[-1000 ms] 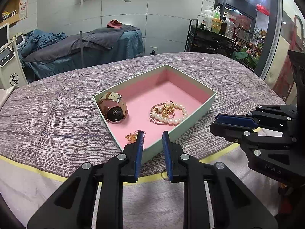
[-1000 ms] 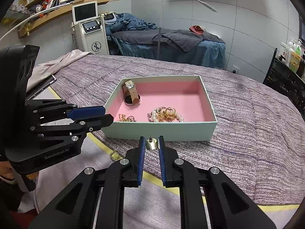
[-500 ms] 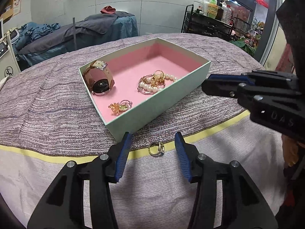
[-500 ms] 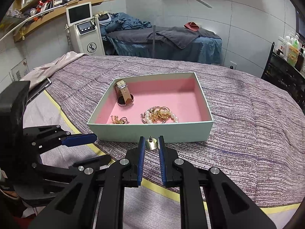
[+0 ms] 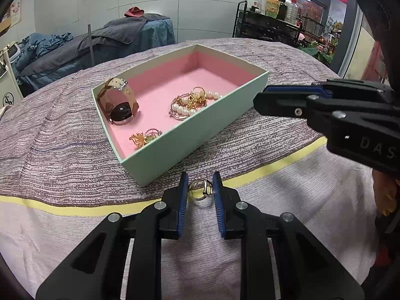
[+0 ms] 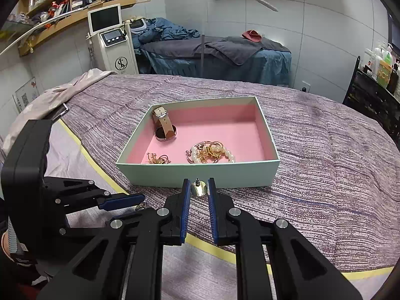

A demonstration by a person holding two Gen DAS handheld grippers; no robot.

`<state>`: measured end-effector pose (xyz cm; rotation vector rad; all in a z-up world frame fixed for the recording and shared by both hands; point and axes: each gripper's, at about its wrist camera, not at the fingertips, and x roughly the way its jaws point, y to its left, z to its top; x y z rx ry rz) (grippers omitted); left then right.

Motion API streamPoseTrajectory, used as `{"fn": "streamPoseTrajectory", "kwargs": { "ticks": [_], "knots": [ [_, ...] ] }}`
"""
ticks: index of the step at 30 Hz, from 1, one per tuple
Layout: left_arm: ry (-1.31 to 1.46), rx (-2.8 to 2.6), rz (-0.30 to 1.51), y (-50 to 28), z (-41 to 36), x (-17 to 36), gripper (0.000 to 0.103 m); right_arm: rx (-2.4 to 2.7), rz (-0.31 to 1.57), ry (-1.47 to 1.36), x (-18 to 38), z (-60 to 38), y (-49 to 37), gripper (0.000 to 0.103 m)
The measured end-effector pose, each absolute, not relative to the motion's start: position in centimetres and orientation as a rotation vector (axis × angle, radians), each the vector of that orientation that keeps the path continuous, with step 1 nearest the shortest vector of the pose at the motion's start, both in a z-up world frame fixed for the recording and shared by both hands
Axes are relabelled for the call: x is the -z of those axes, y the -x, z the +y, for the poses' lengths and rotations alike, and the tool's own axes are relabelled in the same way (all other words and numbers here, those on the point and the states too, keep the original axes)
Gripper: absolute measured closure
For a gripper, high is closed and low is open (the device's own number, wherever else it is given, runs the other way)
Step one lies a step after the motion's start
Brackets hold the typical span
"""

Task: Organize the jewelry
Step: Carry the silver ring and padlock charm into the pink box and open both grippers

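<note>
A mint box with a pink lining (image 5: 190,147) (image 6: 200,175) sits on the purple bedspread. It holds a tan-strapped watch (image 5: 118,102) (image 6: 163,126), a pearl and gold bracelet pile (image 5: 191,102) (image 6: 210,152) and a small gold piece (image 5: 143,137) (image 6: 157,159). My left gripper (image 5: 200,187) has closed on a pair of rings (image 5: 200,190) lying on the cloth in front of the box. My right gripper (image 6: 198,188) is shut on a small gold earring (image 6: 198,189), held just before the box's near wall.
A yellow tape line (image 5: 262,172) (image 6: 205,246) crosses the cloth in front of the box. A massage bed (image 6: 212,55), a device with a screen (image 6: 110,42) and a shelf rack of bottles (image 5: 272,17) stand behind.
My left gripper came down from over the box, opened wide around the rings, then closed on them. My right gripper kept hold of the earring and rose a little.
</note>
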<state>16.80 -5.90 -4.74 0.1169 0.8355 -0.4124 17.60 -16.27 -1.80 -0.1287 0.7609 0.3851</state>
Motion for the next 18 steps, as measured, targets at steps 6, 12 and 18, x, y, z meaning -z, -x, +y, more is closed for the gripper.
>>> {"fn": "streamPoseTrajectory", "kwargs": {
  "ticks": [6,12,18],
  "knots": [
    [-0.127,0.394,0.769,-17.6,-5.4,2.0,0.083,-0.389,0.747,0.134,1.3,-16.1,-18.0,0.09],
    [-0.099,0.362,0.762,-21.0,-4.3,0.7,0.083,-0.399,0.721,0.146,0.3,-15.3,-19.6,0.09],
    [-0.113,0.339,0.792,-24.0,-4.5,1.1,0.083,-0.382,0.74,0.163,0.7,-14.7,-22.6,0.09]
  ]
}}
